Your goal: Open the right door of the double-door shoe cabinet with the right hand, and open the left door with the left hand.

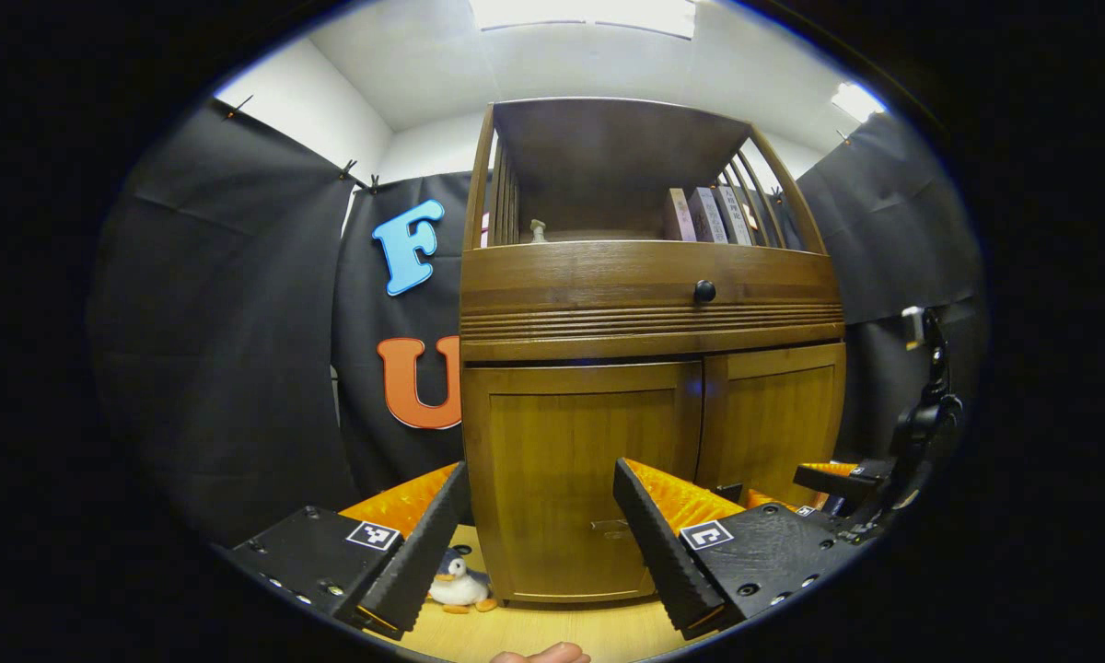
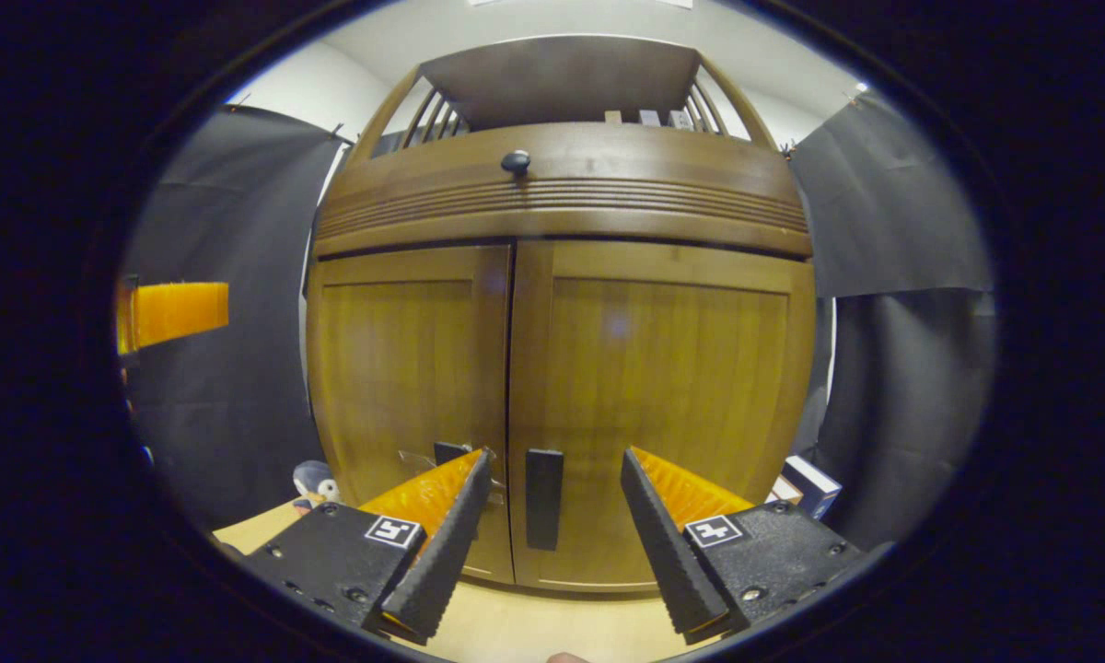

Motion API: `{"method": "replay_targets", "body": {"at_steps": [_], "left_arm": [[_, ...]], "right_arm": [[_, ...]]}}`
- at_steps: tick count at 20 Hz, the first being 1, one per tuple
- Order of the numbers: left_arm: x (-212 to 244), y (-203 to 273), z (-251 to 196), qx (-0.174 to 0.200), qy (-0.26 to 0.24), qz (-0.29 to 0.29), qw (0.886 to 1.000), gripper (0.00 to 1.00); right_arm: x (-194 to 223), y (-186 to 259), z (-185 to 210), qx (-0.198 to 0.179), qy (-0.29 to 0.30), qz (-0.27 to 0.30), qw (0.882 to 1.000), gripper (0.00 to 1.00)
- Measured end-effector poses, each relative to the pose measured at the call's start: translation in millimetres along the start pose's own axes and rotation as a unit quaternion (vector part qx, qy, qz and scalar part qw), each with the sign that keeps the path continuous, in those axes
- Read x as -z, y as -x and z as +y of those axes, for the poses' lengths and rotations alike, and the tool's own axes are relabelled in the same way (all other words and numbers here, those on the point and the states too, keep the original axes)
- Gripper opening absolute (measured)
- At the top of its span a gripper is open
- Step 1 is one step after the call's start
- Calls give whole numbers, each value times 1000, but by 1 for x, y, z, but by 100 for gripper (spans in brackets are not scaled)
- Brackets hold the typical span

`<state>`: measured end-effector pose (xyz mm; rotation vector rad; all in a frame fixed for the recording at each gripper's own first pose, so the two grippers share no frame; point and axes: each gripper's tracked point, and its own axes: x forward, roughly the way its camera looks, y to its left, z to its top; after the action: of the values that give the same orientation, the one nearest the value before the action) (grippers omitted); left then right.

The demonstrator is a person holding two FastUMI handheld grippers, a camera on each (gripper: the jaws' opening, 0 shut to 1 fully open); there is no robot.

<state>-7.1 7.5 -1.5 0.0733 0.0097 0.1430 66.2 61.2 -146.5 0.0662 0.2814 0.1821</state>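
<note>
The wooden shoe cabinet (image 2: 562, 212) stands close ahead with both doors shut. My right gripper (image 2: 552, 539) is open in front of the right door (image 2: 672, 396). That door's dark vertical handle (image 2: 544, 497) lies in line with the gap between the fingers, touching neither. The left door's handle (image 2: 449, 451) peeks out behind one finger. My left gripper (image 1: 539, 543) is open, facing the left door (image 1: 571, 460) from a little farther back. The right gripper (image 1: 843, 483) shows low beside the right door (image 1: 778, 414).
A drawer with a round dark knob (image 1: 704, 291) sits above the doors, and an open shelf with books (image 1: 704, 214) tops it. A small toy penguin (image 1: 459, 585) lies by the cabinet's left foot. A box (image 2: 810, 488) rests at its right. Black cloth walls stand on both sides.
</note>
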Motion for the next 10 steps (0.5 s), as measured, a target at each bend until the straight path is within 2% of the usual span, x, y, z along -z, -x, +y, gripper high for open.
{"method": "replay_targets", "body": {"at_steps": [1, 2, 5, 8, 10], "left_arm": [[-1, -1, 0, -1, 0, -1, 1000, 100], [-1, 0, 1, -2, 0, -1, 1000, 94], [0, -2, 4, -9, -3, -2, 1000, 94], [5, -2, 6, -18, -6, 6, 1000, 94], [7, -4, 10, -22, -6, 12, 1000, 94]], "right_arm": [[8, -6, 0, 2, -4, 10, 1000, 88], [16, -14, 0, 4, -12, 13, 1000, 88], [45, -37, -4, 12, -33, 48, 998, 82], [50, -55, -1, 6, -43, 51, 998, 77], [52, -64, 1, 3, -40, 53, 998, 70]]}}
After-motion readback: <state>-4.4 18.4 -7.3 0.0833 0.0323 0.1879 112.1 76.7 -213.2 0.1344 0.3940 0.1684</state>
